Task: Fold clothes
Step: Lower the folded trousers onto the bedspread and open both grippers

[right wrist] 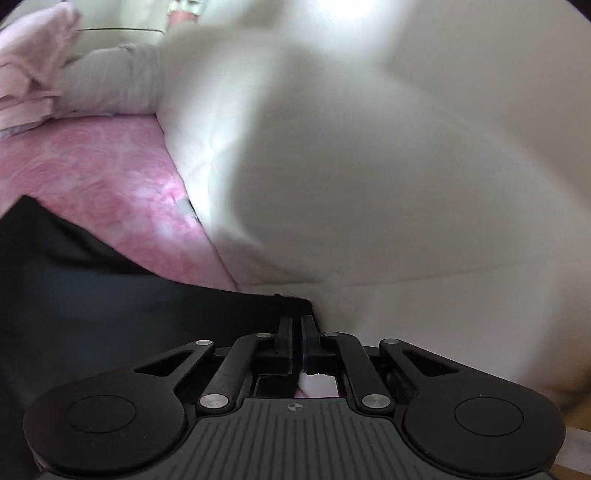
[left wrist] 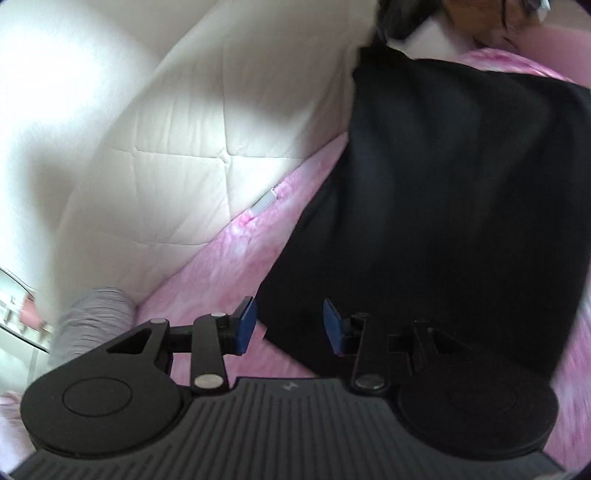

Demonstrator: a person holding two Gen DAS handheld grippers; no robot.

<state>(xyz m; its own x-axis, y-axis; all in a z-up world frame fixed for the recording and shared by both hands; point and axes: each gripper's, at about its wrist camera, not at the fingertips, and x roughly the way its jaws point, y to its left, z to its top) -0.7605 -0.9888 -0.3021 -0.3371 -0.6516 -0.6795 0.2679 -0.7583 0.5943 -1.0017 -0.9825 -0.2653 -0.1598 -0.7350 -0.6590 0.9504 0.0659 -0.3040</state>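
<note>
Under everything you have a bed with a pink mottled sheet (left wrist: pixel 236 254). A cream quilted duvet (left wrist: pixel 177 147) lies bunched along its far side, resting on the sheet, and it fills most of your right wrist view. A small white tag (left wrist: pixel 263 202) pokes out at the duvet's lower edge. Beside the duvet's end sits a grey striped pillow (left wrist: pixel 92 317). In your right view, pale pink folded fabric (right wrist: pixel 33 70) is piled near the pillow.

The white quilt (right wrist: pixel 332 166) fills the right wrist view as a motion-blurred mass; the black garment (right wrist: pixel 92 295) runs off the left edge; a person's face (left wrist: pixel 491 14) is cropped at the top of the left wrist view.
</note>
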